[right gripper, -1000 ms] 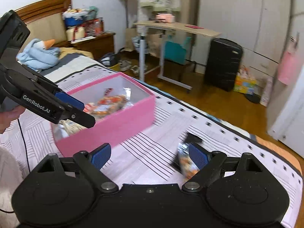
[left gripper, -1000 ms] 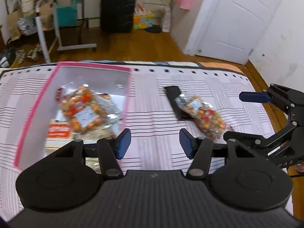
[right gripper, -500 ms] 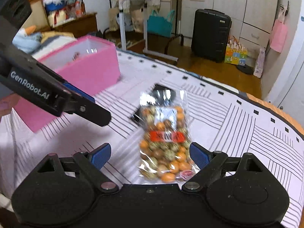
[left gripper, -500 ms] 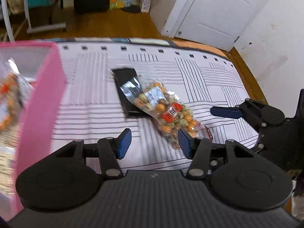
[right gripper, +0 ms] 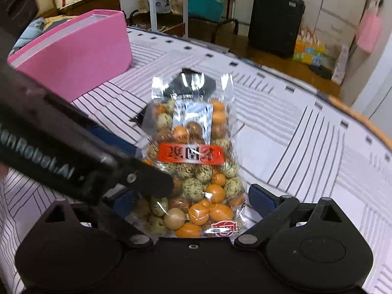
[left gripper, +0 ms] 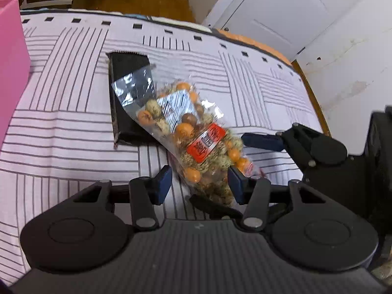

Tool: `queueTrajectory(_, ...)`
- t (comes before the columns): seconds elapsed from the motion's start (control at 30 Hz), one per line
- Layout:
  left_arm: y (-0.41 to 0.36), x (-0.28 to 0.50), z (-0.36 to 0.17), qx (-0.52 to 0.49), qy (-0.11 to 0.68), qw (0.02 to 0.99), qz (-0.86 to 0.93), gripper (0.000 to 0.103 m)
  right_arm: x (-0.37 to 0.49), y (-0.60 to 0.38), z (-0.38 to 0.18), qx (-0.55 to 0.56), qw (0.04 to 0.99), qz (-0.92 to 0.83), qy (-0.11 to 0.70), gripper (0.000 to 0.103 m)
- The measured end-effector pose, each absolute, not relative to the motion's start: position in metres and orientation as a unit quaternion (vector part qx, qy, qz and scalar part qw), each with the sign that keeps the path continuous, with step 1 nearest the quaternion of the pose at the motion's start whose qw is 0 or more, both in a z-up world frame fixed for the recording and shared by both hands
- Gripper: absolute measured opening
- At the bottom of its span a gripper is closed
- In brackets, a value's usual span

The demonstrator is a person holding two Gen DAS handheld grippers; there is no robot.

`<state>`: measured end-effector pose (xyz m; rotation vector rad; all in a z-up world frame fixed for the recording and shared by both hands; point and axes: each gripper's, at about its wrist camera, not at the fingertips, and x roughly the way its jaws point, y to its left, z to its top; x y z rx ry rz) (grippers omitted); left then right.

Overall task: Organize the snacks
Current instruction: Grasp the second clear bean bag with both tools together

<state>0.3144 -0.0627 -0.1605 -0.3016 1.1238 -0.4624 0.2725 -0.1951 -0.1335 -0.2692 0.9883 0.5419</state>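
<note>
- My left gripper (left gripper: pixel 199 180) has its blue pads either side of the near end of the clear bag of coated nuts (left gripper: pixel 193 137); the jaws have just been closing in, a gap shows on the left pad's side, and I cannot tell if the right pad touches the film
- My right gripper (right gripper: pixel 193 199) stands spread wide, jaws just opened further, straddling the same bag's near end (right gripper: pixel 196 169) with room on the right pad's side
- In the right wrist view the left gripper's finger (right gripper: pixel 147 178) crosses over the bag's near left corner
- The bag lies flat on the striped bedspread (left gripper: pixel 61 132), red label up, its far end overlapping a black packet (left gripper: pixel 127 73) that sits beneath it
- The pink box (right gripper: pixel 73 49) stands on the bed, far left of the bag and well apart from it
- Beyond the bed's far edge I see a black suitcase (right gripper: pixel 275 19) on the wooden floor, and a white door (left gripper: pixel 281 12)
</note>
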Motion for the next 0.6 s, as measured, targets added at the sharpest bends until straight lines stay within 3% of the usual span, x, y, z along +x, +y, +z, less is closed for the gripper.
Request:
queueTrajectory(0.2,-0.059,0.318,-0.176,-0.179,0.525,0.801,-0.227,0.04,0.275,-0.198,-0.147,-0.101,0.848,0.248,0.456,0.103)
queueTrajectory(0.27,-0.059,0.317,-0.177,-0.179,0.518,0.803,-0.232,0.039,0.272,-0.196,-0.146,-0.088,0.856,0.234,0.452,0.097)
queueTrajectory(0.6,-0.062,0.305,-0.164,-0.145,0.52,0.806,-0.243,0.04,0.241,-0.191,-0.134,-0.047,0.873,0.168,0.455,0.092)
